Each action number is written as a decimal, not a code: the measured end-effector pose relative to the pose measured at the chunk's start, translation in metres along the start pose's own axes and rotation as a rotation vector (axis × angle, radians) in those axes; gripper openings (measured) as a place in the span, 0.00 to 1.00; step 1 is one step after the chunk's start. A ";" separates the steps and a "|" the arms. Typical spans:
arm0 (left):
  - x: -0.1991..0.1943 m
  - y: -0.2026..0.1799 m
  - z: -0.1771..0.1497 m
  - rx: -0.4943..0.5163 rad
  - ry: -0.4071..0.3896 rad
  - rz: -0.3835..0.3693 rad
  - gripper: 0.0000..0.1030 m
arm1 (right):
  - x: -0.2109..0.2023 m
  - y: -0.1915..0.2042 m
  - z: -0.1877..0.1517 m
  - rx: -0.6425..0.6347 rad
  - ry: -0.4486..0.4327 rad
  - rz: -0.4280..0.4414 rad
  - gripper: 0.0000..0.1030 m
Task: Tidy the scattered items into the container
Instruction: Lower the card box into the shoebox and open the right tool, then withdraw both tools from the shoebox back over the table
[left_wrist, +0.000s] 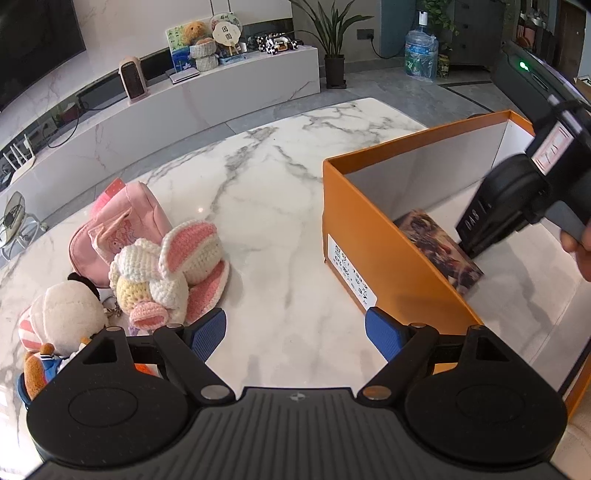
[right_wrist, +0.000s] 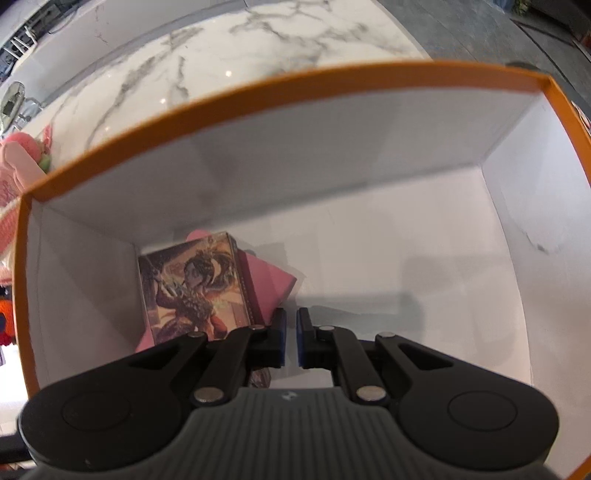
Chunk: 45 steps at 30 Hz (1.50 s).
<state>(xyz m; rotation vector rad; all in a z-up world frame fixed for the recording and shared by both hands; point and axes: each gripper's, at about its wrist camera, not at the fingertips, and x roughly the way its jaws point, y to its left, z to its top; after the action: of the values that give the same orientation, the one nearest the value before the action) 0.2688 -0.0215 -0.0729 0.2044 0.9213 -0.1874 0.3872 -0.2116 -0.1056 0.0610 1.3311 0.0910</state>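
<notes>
Right hand-held gripper (right_wrist: 290, 341), pressed together and empty, hangs inside orange box (right_wrist: 280, 75) beside deposited card box (right_wrist: 194, 286); left hand-held gripper (left_wrist: 295, 332), spread, waits over tabletop (left_wrist: 258, 177) near crochet toy (left_wrist: 173, 266).

desk (left_wrist: 266, 192): glossy veined marble
box (left_wrist: 373, 236): matt orange cardboard, white inside
bunny (left_wrist: 173, 269): crocheted yarn
pouch (left_wrist: 122, 229): pink cloth
fingers (left_wrist: 208, 334): ribbed blue pads

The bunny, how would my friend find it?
Start at the orange box on the marble table. Look left to the toy pile by the pink pouch. The bunny is the only crocheted one, cream with big pink-lined ears.
</notes>
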 end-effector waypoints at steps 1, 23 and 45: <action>0.001 0.000 0.000 -0.003 0.002 -0.001 0.95 | 0.001 0.001 0.002 -0.003 -0.010 0.008 0.08; 0.003 0.005 0.001 -0.026 0.010 0.004 0.93 | 0.006 0.016 0.013 -0.020 -0.080 0.124 0.05; 0.008 0.003 0.003 -0.036 0.041 0.017 0.83 | 0.015 0.029 0.010 -0.068 -0.057 0.078 0.02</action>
<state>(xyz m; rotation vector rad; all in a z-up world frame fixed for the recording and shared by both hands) 0.2767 -0.0202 -0.0778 0.1836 0.9628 -0.1515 0.3999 -0.1815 -0.1149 0.0572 1.2682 0.1987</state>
